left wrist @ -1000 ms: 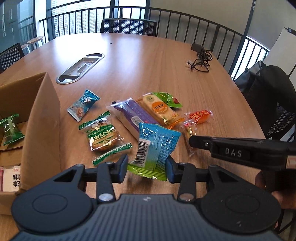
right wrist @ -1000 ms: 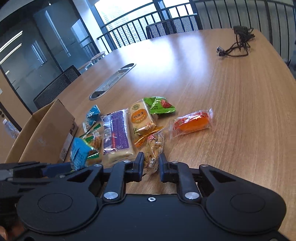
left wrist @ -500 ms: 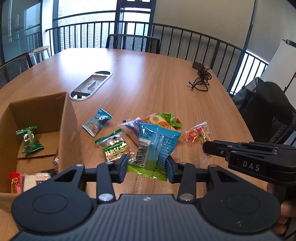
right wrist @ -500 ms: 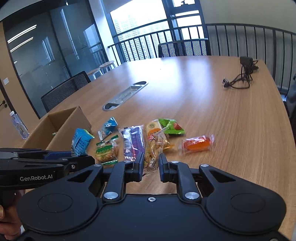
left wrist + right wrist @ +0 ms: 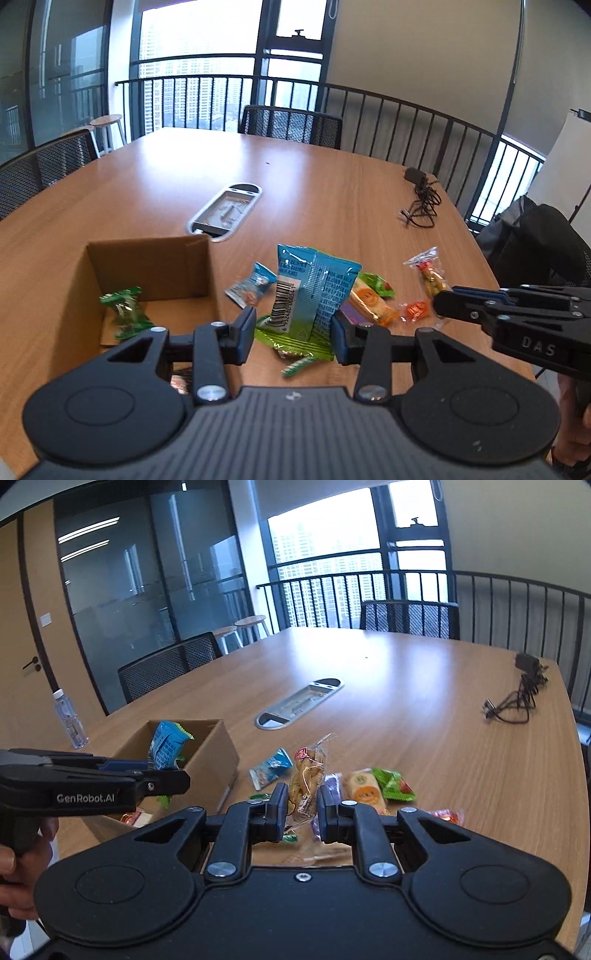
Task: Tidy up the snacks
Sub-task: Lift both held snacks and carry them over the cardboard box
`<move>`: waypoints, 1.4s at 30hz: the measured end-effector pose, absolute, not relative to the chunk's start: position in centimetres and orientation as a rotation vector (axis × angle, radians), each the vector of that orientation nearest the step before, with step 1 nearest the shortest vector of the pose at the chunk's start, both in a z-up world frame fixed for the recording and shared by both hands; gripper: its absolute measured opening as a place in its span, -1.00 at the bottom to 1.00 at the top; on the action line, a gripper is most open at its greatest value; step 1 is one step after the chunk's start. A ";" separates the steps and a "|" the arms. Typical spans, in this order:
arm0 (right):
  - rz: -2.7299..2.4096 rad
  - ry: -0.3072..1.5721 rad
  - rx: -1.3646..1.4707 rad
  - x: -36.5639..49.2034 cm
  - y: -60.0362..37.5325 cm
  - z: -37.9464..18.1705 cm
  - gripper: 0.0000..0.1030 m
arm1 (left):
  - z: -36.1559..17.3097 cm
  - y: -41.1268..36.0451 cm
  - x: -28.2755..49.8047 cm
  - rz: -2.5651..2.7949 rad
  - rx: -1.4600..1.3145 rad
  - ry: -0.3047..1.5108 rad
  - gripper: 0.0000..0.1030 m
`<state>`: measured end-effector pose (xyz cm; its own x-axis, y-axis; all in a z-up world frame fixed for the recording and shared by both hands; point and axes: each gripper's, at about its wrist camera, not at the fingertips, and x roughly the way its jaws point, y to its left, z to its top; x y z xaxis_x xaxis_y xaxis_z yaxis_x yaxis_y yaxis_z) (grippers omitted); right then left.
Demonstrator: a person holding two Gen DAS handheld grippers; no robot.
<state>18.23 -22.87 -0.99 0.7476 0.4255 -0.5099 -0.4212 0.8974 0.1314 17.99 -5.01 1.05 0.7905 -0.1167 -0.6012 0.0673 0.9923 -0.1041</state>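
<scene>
My left gripper (image 5: 293, 334) is shut on a blue snack bag (image 5: 310, 291) with a barcode and green bottom, held up above the table, right of the open cardboard box (image 5: 147, 258). In the right wrist view the bag (image 5: 166, 744) hangs over the box (image 5: 214, 753). My right gripper (image 5: 302, 812) is shut on a clear packet of yellow snacks (image 5: 308, 775), raised above the snack pile; it also shows in the left wrist view (image 5: 430, 275). A green packet (image 5: 125, 312) lies in the box.
Loose snacks lie on the wooden table: a small blue packet (image 5: 271, 770), a yellow-orange bar (image 5: 364, 792), a green packet (image 5: 393, 782), an orange packet (image 5: 417, 310). A metal cable hatch (image 5: 299, 703), a black cable (image 5: 517, 701) and a water bottle (image 5: 68, 716) are farther off.
Both grippers have risen with their packets. The left one has carried the blue bag left towards the box. The right one lifted the clear packet off the table.
</scene>
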 end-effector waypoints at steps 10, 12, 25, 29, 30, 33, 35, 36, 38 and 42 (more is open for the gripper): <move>0.550 0.511 -0.048 17.4 -19.1 0.7 -0.68 | 1.5 0.3 17.3 -0.024 -0.112 0.635 -0.20; 0.573 0.500 -0.056 17.3 -18.3 0.7 -0.68 | 1.4 1.4 17.1 -0.012 -0.122 0.636 -0.20; 0.668 0.498 -0.096 16.9 -13.9 0.6 -0.67 | 0.0 6.3 16.9 0.052 -0.171 0.648 -0.20; 0.675 0.504 -0.109 16.9 -12.8 0.4 -0.67 | -0.5 7.5 17.3 0.072 -0.196 0.648 -0.19; 0.677 0.505 -0.112 17.0 -12.6 0.4 -0.67 | -0.6 7.8 17.3 0.073 -0.210 0.647 -0.19; 0.683 0.509 -0.121 16.9 -11.9 0.2 -0.67 | -1.2 8.4 17.4 0.081 -0.234 0.643 -0.11; 0.689 0.512 -0.130 16.9 -11.3 0.0 -0.67 | -1.3 8.6 17.2 0.089 -0.240 0.637 -0.03; 0.691 0.514 -0.133 16.9 -11.1 0.0 -0.67 | -1.4 8.7 17.0 0.088 -0.247 0.636 0.08; 0.696 0.520 -0.135 17.1 -10.8 -0.1 -0.67 | -1.5 9.1 16.6 0.086 -0.263 0.632 0.32; 0.706 0.524 -0.138 17.3 -10.2 -0.5 -0.67 | -1.1 9.0 15.6 0.097 -0.241 0.601 0.56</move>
<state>17.30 -10.16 -0.49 0.6383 0.5826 -0.5030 -0.6501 0.7580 0.0529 15.58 9.04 -1.12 0.8214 0.0202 -0.5700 -0.1601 0.9673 -0.1965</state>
